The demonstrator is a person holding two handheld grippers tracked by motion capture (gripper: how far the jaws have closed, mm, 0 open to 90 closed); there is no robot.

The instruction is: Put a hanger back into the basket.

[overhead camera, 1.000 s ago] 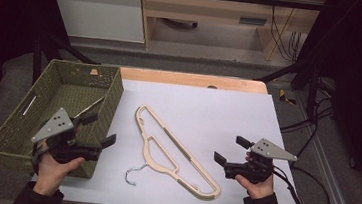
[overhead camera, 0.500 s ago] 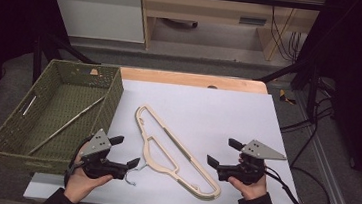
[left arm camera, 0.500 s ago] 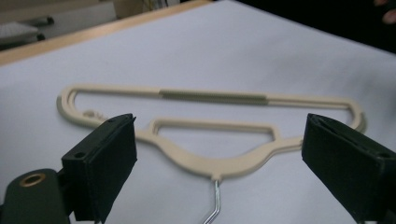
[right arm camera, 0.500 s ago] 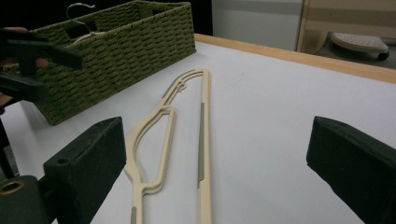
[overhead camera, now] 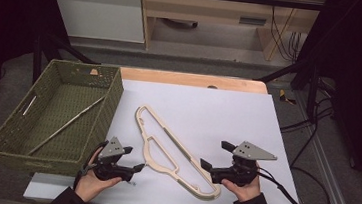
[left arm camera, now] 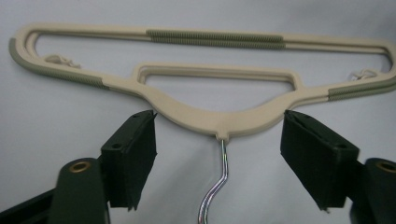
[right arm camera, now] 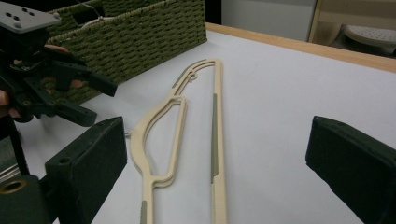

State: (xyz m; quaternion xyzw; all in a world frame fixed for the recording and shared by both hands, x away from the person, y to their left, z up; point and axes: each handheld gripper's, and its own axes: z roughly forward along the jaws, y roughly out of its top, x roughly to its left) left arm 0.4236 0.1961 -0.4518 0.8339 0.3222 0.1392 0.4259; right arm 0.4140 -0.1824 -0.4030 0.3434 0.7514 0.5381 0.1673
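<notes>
Hanger (overhead camera: pixel 174 151), a beige plastic one with grey-green grip strips, lies flat on the white desk (overhead camera: pixel 218 110), just to the right of the woven green basket (overhead camera: pixel 57 115). Its long axis runs diagonally, from the end near the basket's right wall to the end near the front edge of the desk. The chrome hook (left arm camera: pixel 215 191) comes out of the middle of the curved side and points toward the left tongs (overhead camera: pixel 132 167).

The left tongs are spread wide and hold nothing. In the left gripper view the two black jaws stand at each side of the hanger's neck, and the hook's stem rises between them, but the pads do not touch it. The right tongs (overhead camera: pixel 214 158) are also wide and empty; they sit just beside the hanger's front end, on the side away from the basket.

I judge that the left tongs are the nearer ones for a grasp at the neck, because the hanger is already centred between the jaws. A thin rod (overhead camera: pixel 69 121) lies slanted inside the basket.
</notes>
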